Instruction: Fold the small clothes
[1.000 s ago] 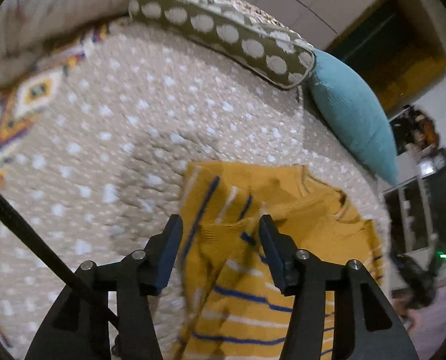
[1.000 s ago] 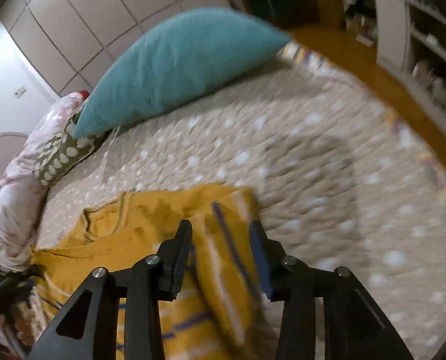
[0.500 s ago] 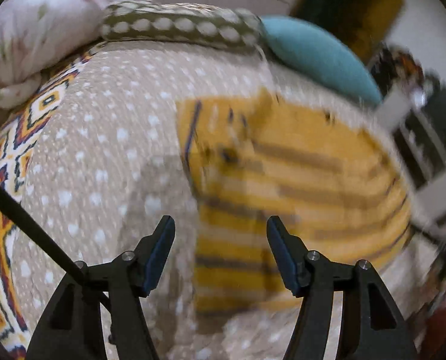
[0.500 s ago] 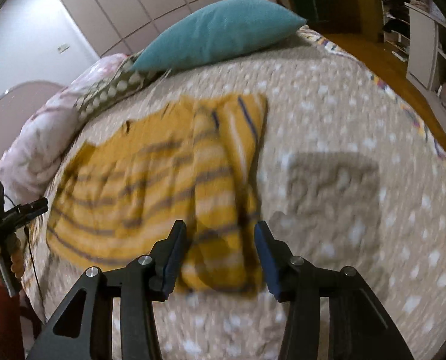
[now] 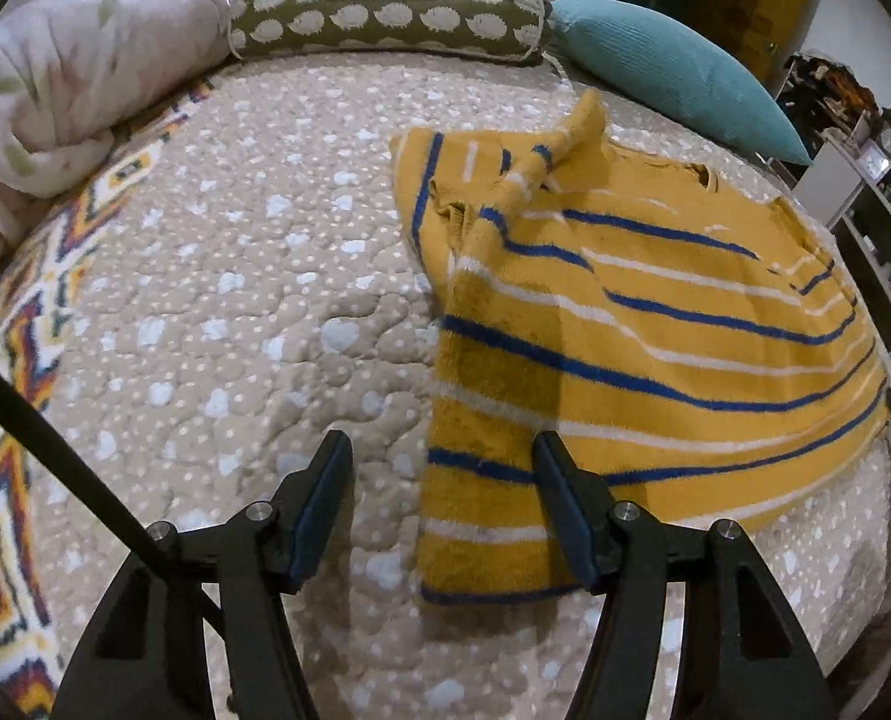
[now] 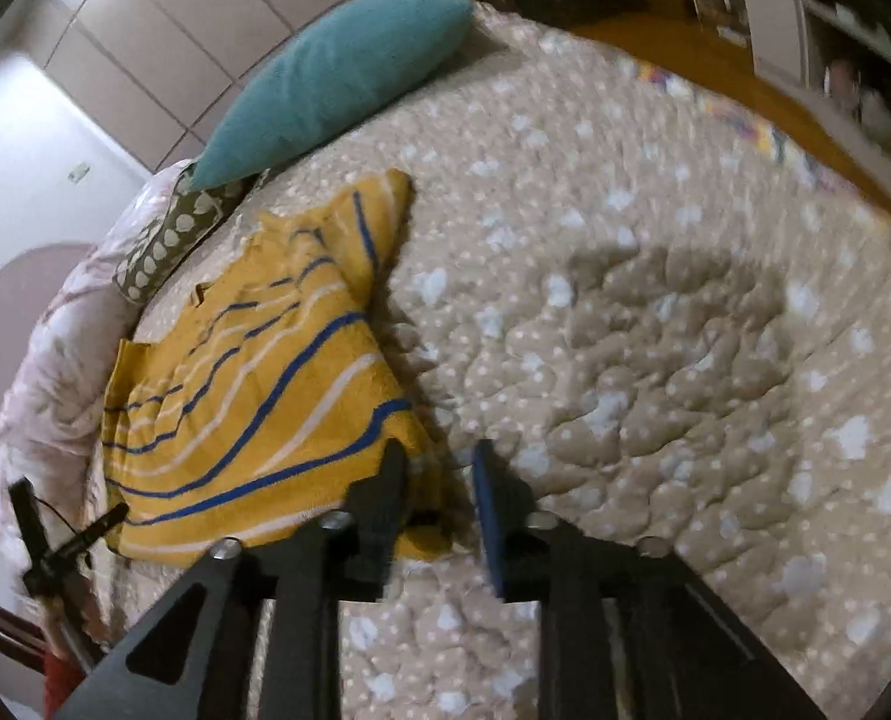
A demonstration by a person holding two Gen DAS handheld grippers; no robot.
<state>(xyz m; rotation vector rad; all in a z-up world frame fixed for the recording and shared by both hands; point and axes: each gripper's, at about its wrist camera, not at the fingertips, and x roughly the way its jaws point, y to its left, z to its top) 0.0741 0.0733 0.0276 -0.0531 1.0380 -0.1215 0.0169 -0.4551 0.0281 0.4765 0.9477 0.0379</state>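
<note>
While unlabelled, striped sweater (image 5: 643, 324) lies on bedspread (image 5: 235, 276).

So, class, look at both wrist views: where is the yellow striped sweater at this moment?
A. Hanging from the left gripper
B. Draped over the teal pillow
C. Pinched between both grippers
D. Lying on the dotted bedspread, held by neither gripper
D: the yellow striped sweater lies flat on the dotted bedspread, while the left gripper and right gripper are both open, holding nothing.

One striped sweater (image 5: 643, 324), one teal pillow (image 5: 673, 66), one spotted bolster (image 5: 385, 24), one rolled duvet (image 5: 73, 78), two grippers: left (image 5: 439, 501), right (image 6: 439, 495).
</note>
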